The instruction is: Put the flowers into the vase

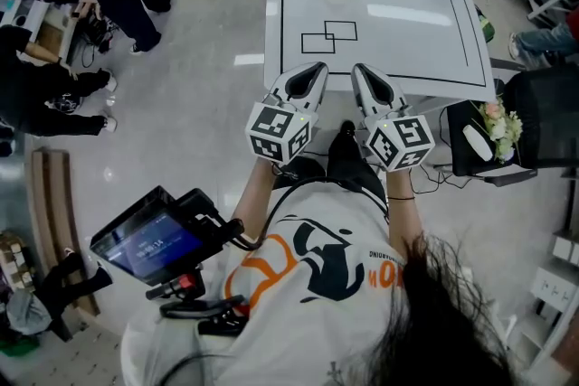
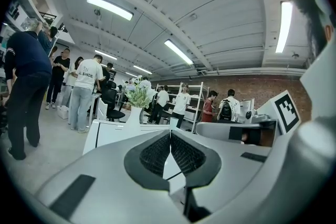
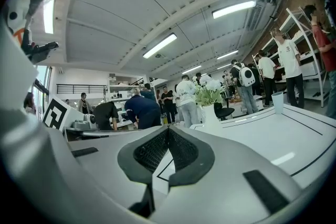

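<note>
A slim white vase (image 3: 211,113) of pale, leafy flowers (image 3: 208,93) stands at the white table's (image 1: 407,41) far edge. The left gripper (image 1: 317,68) and right gripper (image 1: 360,69) are empty, jaws pressed together.

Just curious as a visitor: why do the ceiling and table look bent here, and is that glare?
Left and right gripper views: wide-angle lenses bow the ceiling lights and ring the picture in black. Head view: straighter lines, pale glare streaks on the white table.

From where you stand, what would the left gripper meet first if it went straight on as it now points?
The left gripper would probably meet the white tabletop with black lines, pointing slightly downward; otherwise the small pale cup beyond. The white vase of flowers stands left of that line.
</note>
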Demonstrator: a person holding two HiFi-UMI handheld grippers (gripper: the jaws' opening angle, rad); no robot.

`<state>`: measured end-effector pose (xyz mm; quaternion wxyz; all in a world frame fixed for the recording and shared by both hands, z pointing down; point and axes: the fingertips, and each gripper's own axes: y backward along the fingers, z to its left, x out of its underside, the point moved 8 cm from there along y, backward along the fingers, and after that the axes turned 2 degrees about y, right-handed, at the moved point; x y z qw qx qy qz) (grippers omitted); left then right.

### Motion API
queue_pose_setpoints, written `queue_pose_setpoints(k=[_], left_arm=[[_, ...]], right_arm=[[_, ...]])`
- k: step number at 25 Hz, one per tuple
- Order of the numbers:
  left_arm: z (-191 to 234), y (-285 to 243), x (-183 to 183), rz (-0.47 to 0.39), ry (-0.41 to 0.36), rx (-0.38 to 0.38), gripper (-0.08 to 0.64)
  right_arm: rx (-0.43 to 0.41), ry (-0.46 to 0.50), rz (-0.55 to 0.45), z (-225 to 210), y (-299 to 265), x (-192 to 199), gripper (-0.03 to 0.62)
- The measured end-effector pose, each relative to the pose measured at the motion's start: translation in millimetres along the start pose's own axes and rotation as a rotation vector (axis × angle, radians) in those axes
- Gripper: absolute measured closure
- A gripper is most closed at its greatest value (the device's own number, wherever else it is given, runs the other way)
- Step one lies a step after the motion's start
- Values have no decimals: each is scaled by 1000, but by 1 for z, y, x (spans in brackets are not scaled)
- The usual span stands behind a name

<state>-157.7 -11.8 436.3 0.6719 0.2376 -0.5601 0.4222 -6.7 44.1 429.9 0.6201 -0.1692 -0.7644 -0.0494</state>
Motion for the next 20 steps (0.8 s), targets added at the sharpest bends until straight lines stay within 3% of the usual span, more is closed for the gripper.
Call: queue_pose_setpoints(k=[20], left_arm=[[-6,-4,-2,29,-12,6,549]], right_arm=[[23,-12,-21,-7,6,-7,578]])
